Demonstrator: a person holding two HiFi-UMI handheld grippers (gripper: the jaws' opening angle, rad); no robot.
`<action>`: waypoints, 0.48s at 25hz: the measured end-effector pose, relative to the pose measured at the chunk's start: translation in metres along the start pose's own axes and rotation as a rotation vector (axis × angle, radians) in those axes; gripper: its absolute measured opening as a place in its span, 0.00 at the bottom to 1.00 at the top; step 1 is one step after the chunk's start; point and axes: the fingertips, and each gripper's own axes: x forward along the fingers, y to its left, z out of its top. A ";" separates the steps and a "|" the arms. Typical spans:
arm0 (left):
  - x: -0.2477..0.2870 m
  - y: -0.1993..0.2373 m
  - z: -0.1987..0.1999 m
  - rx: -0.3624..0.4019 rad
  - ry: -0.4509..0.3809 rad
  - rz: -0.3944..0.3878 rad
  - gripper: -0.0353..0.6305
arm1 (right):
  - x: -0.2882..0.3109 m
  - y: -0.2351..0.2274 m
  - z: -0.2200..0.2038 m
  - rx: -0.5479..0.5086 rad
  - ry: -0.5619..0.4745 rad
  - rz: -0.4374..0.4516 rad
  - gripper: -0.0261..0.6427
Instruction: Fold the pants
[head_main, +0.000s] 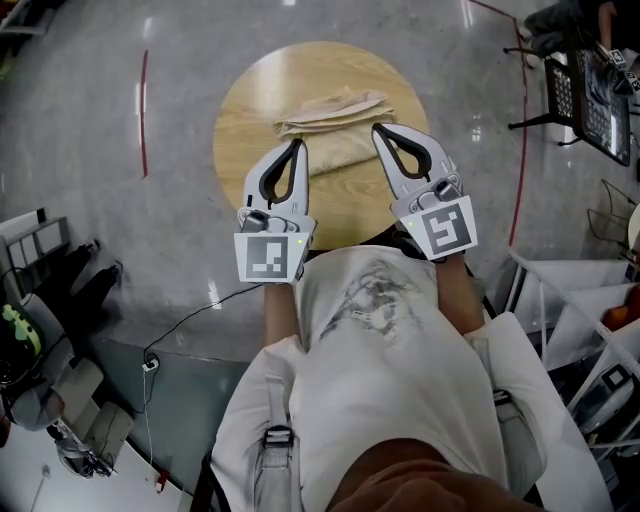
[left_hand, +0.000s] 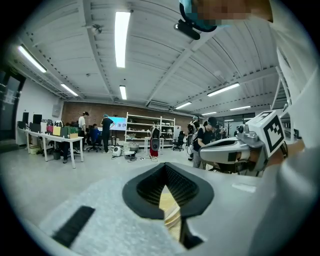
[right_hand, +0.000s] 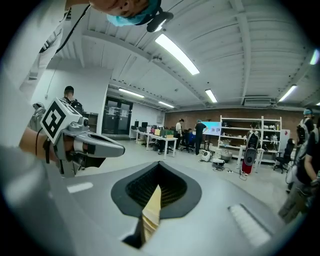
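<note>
The beige pants (head_main: 335, 112) lie folded in a flat bundle on the round wooden table (head_main: 240, 120). In the head view both grippers are held up over the table's near half, tips toward the pants and apart from them. My left gripper (head_main: 297, 145) is shut with nothing between its jaws. My right gripper (head_main: 379, 129) is shut and empty too. In the left gripper view the left gripper (left_hand: 165, 166) points out level across a hall, with only a sliver of tan showing through its slit. The right gripper view shows the right gripper (right_hand: 159, 166) the same way.
The table stands on a grey floor marked with a red line (head_main: 144, 110). A black chair (head_main: 585, 90) is at the far right, white racks (head_main: 570, 300) at the near right, a cable (head_main: 200, 310) and gear at the left. Desks (left_hand: 60, 142), shelves (right_hand: 250, 135) and people fill the hall.
</note>
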 end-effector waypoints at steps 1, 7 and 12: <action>-0.001 -0.001 0.001 0.000 -0.003 -0.001 0.06 | -0.001 0.001 0.001 -0.002 -0.001 0.000 0.05; -0.005 -0.006 0.008 0.016 -0.021 -0.010 0.06 | -0.006 0.004 0.010 -0.014 -0.021 -0.001 0.05; -0.007 -0.008 0.012 0.012 -0.030 -0.010 0.06 | -0.009 0.009 0.012 -0.017 -0.027 0.001 0.05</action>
